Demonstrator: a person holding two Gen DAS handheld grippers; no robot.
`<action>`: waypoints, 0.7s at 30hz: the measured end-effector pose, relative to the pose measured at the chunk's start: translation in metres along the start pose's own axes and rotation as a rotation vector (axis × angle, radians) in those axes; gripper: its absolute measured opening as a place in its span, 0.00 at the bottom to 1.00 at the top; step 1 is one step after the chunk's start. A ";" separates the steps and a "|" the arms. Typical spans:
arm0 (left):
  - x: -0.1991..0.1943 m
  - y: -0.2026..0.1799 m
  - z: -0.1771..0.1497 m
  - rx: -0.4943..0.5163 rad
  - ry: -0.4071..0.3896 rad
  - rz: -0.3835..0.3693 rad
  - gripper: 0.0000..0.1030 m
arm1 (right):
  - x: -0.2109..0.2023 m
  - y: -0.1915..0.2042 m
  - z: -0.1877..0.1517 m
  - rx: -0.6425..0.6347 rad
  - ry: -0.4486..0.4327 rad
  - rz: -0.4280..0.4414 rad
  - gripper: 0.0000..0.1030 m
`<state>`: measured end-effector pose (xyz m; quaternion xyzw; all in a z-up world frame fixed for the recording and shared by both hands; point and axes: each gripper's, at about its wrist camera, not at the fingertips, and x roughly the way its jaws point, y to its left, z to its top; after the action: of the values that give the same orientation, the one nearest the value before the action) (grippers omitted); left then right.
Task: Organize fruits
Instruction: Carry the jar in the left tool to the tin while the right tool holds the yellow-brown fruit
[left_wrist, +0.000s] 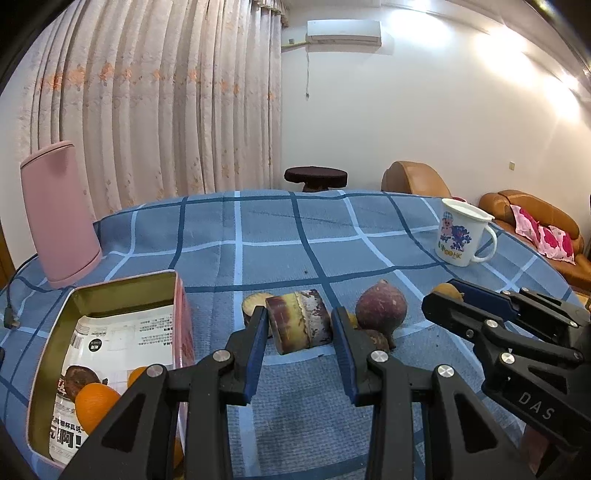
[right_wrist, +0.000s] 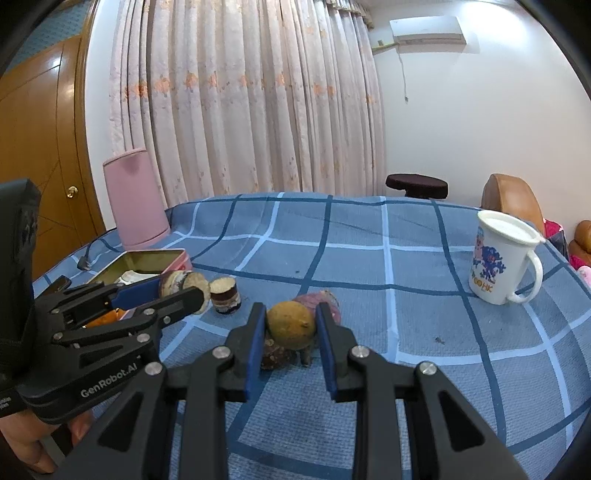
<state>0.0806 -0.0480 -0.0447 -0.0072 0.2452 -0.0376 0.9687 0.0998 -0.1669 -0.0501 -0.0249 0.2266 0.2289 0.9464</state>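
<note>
My left gripper (left_wrist: 300, 317) is shut on a short cut chunk (left_wrist: 299, 321) with a brown rind and a pale core. In the right wrist view that same chunk (right_wrist: 183, 284) hangs in the left gripper (right_wrist: 183, 288) beside the open tin (right_wrist: 155, 254). A yellow-brown round fruit (right_wrist: 291, 325) sits between the pads of my right gripper (right_wrist: 290, 314), which is shut on it. On the cloth lie a purple round fruit (left_wrist: 382, 312), a second cut chunk (right_wrist: 225, 295) and a small brown piece (right_wrist: 277, 356). The tin (left_wrist: 125, 282) holds oranges (left_wrist: 96, 402) and a dark fruit (left_wrist: 79, 376).
A pink cylinder (left_wrist: 61, 214) stands behind the tin, with a cable (left_wrist: 11, 317) trailing beside it. A white printed mug (right_wrist: 498, 258) stands at the right. The blue checked cloth (left_wrist: 295, 236) covers the table; a stool (left_wrist: 316, 177) and brown sofa (left_wrist: 535, 214) lie beyond.
</note>
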 end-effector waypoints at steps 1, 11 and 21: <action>-0.001 0.000 0.000 0.002 -0.004 0.000 0.36 | -0.001 0.000 0.000 -0.002 -0.004 0.000 0.29; -0.009 0.000 -0.001 -0.001 -0.047 0.008 0.36 | -0.008 0.004 0.000 -0.027 -0.043 -0.015 0.29; -0.019 0.006 -0.004 -0.022 -0.071 0.000 0.36 | -0.015 0.013 0.000 -0.064 -0.085 -0.046 0.29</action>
<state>0.0625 -0.0401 -0.0391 -0.0194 0.2110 -0.0346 0.9767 0.0815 -0.1615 -0.0430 -0.0505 0.1782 0.2152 0.9588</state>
